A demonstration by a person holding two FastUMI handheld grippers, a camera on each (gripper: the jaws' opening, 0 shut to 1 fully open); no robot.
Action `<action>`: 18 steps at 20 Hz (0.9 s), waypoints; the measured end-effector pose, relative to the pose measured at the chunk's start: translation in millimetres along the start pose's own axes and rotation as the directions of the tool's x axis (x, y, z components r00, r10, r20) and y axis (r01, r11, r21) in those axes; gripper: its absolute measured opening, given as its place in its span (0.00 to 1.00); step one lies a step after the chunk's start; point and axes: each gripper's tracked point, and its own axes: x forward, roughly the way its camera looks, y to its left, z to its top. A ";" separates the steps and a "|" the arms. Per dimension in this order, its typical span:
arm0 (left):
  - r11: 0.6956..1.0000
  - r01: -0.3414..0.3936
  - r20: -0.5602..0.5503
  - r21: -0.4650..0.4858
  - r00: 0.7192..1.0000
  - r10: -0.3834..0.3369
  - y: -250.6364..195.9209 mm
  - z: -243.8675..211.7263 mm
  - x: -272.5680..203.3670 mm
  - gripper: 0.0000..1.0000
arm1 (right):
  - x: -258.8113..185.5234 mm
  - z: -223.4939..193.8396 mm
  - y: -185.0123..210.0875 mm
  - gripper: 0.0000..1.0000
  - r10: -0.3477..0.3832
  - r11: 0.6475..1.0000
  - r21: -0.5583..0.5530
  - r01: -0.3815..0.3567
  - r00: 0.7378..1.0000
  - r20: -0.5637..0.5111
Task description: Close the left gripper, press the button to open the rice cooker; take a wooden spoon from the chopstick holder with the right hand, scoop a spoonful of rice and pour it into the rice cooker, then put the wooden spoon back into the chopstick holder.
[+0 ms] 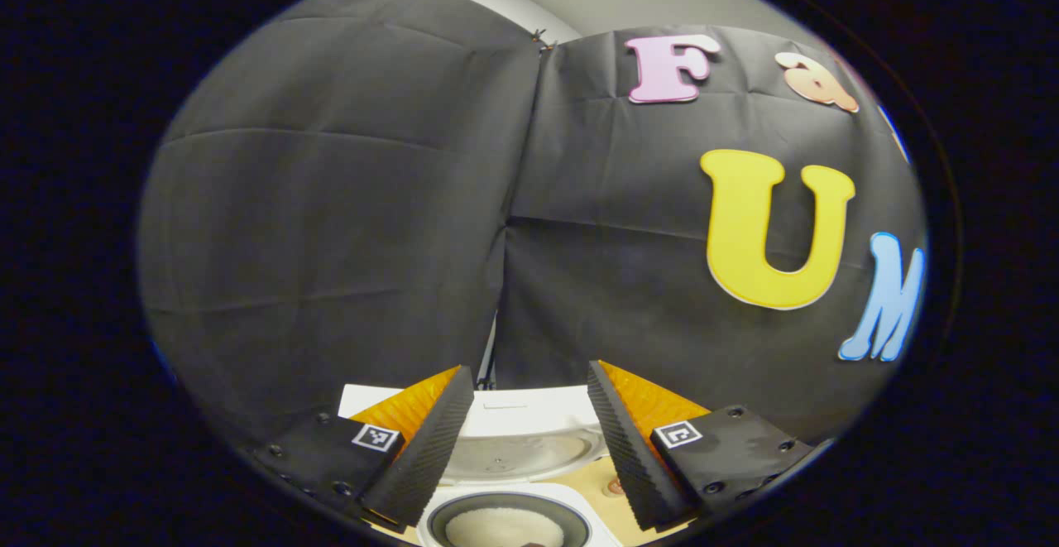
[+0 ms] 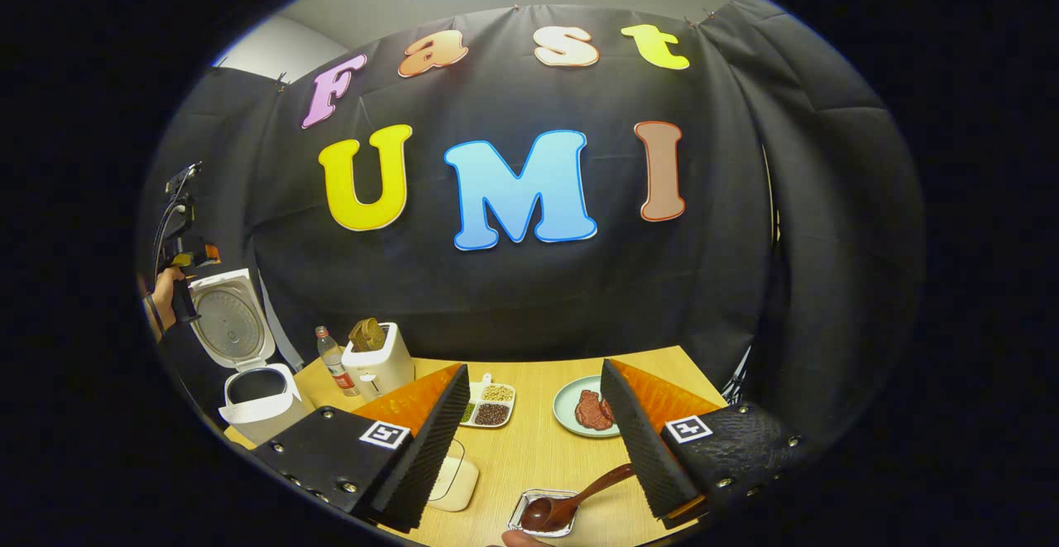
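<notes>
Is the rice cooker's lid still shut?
No: in the right gripper view the rice cooker stands with its lid raised upright, the pot open.

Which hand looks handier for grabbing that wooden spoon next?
Probably the right: its open claw hangs just above the wooden spoon, while the left claw hovers over the open rice cooker.

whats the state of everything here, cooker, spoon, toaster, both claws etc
rice cooker: lid up, pot holds rice
wooden spoon: bowl resting in a small clear dish, handle toward the right claw
toaster: bread sticking out of the top
bottle: upright, capped
plate: holds a piece of meat
left claw: open, above the cooker
right claw: open, holding nothing
</notes>
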 end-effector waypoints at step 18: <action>0.995 -0.039 -0.052 0.093 0.998 0.044 4.0 -34.9 -2.2 1.00 | -2.4 16.3 42.0 0.96 0.082 0.997 -0.016 -0.082 0.996 0.038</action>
